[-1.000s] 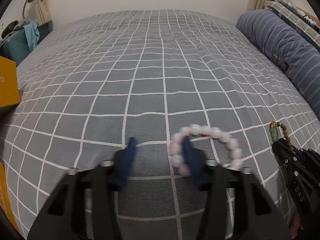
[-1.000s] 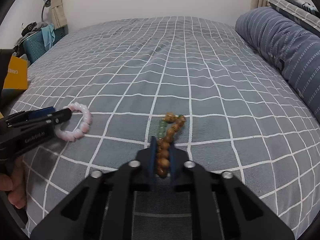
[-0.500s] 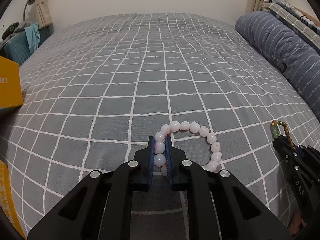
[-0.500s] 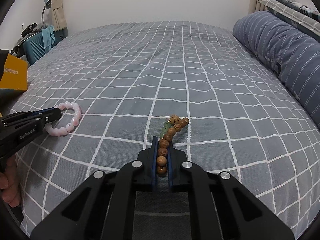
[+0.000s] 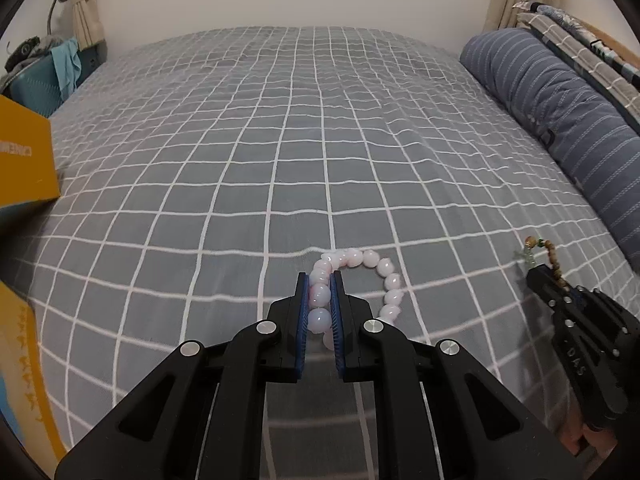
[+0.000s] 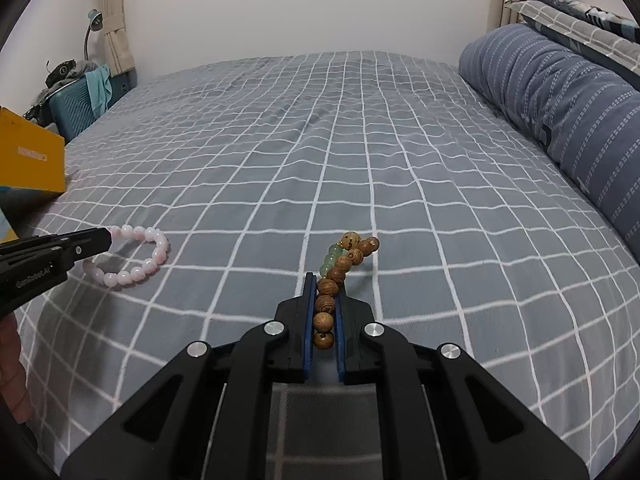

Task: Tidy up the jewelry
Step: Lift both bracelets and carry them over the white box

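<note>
Jewelry here means two bead bracelets, both picked up off a wide bed covered in a grey sheet with a white grid (image 5: pixel 280 152), the largest thing in view. A long blue striped bolster pillow (image 5: pixel 560 112) lies along the bed's right edge, and a yellow cardboard box (image 5: pixel 24 164) sits at the left edge; whether it is where the bracelets belong cannot be told. The left gripper (image 5: pixel 320 304) has its blue pads pressed together on the pink round-bead bracelet (image 5: pixel 384 280), two beads caught between the pads while the rest of the loop hangs out to the right, just over the sheet. The right gripper (image 6: pixel 325 312) is likewise clamped on the brown wooden-bead bracelet with a few pale green beads (image 6: pixel 344 260), whose free end curls forward beyond the fingertips. In the right wrist view the pink loop casts a shadow on the sheet below it, so it seems lifted or nearly so. Judging by this, the grasping step is done for both pieces; what remains is carrying each one to its place and releasing it there, and no tray or jewelry holder shows in either view.
</note>
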`<action>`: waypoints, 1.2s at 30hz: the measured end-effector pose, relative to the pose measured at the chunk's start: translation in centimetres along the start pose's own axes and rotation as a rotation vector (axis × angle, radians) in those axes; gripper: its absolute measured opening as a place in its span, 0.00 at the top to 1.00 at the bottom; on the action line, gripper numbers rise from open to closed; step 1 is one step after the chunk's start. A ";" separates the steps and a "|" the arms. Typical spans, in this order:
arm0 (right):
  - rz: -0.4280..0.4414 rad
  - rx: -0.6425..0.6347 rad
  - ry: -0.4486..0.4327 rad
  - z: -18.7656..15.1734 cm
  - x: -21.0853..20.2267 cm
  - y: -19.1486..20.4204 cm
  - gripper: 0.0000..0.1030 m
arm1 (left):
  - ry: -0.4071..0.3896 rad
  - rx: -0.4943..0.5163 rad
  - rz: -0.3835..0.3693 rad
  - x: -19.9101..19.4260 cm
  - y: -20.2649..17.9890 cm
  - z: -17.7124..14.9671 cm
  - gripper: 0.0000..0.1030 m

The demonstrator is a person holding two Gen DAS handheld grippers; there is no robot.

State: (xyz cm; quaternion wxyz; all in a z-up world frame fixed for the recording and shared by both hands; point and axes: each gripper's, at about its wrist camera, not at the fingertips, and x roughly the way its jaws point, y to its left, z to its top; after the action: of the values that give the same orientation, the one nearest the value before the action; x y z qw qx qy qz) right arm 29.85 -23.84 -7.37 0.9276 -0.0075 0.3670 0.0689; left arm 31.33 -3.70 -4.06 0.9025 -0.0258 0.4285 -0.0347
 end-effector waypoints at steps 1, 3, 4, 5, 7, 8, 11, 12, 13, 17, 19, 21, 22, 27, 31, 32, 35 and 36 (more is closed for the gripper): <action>0.002 0.003 0.005 0.0 -0.1 0.1 0.93 | -0.001 0.002 0.000 -0.5 0.0 -0.2 0.90; 0.009 0.016 0.020 -0.2 -0.5 0.2 0.93 | 0.000 0.004 -0.001 -1.3 0.1 -0.7 0.90; 0.012 0.022 0.026 -0.3 -0.6 0.2 0.93 | 0.001 0.005 -0.003 -1.6 0.1 -0.8 0.90; 0.015 0.030 0.030 -0.4 -0.8 0.2 0.93 | 0.005 0.005 -0.006 -2.0 0.3 -1.2 0.90; 0.021 0.038 0.031 -0.6 -1.4 0.3 0.93 | 0.005 0.005 -0.011 -2.8 0.5 -1.7 0.90; 0.020 0.039 0.030 -0.7 -1.7 0.4 0.93 | 0.004 0.006 -0.010 -3.1 0.6 -1.9 0.90; 0.021 0.048 0.031 -1.0 -2.6 0.7 0.93 | -0.003 0.006 -0.011 -4.3 0.9 -2.4 0.90; 0.022 0.050 0.032 -1.0 -2.9 0.7 0.93 | -0.002 0.006 -0.011 -4.6 1.0 -2.6 0.90; 0.024 0.053 0.033 -1.1 -3.1 0.8 0.93 | -0.002 0.004 -0.015 -5.0 1.1 -2.7 0.90; 0.030 0.055 0.028 -1.3 -4.3 1.2 0.93 | 0.003 -0.004 -0.028 -6.2 1.6 -3.3 0.90; 0.033 0.055 0.024 -1.3 -4.9 1.4 0.93 | 0.001 -0.005 -0.028 -6.7 1.9 -3.4 0.90; 0.038 0.054 0.018 -1.3 -5.6 1.7 0.93 | -0.002 -0.007 -0.026 -7.5 2.2 -3.7 0.90; 0.039 0.052 0.015 -1.3 -5.9 1.9 0.93 | -0.001 -0.007 -0.024 -7.7 2.3 -3.7 0.90; 0.043 0.043 0.004 -1.3 -7.7 2.8 0.93 | 0.002 -0.012 -0.015 -9.4 2.9 -4.3 0.90; 0.045 0.031 -0.001 -1.4 -9.1 3.5 0.93 | 0.000 -0.012 -0.017 -10.7 3.1 -4.6 0.90; 0.046 0.028 -0.003 -1.5 -9.6 3.7 0.93 | 0.000 -0.011 -0.016 -10.9 3.0 -4.7 0.90; 0.049 0.022 -0.004 -1.5 -10.8 4.3 0.93 | -0.001 -0.011 -0.017 -11.9 3.2 -5.0 0.90; 0.050 0.019 -0.005 -1.5 -11.3 4.5 0.93 | -0.001 -0.012 -0.018 -12.2 3.3 -5.2 0.90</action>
State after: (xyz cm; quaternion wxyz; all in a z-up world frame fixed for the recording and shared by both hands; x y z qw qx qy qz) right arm 20.07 -20.83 -0.59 0.9266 0.0105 0.3653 0.0886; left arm 19.76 0.53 1.85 0.9022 -0.0352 0.4280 -0.0403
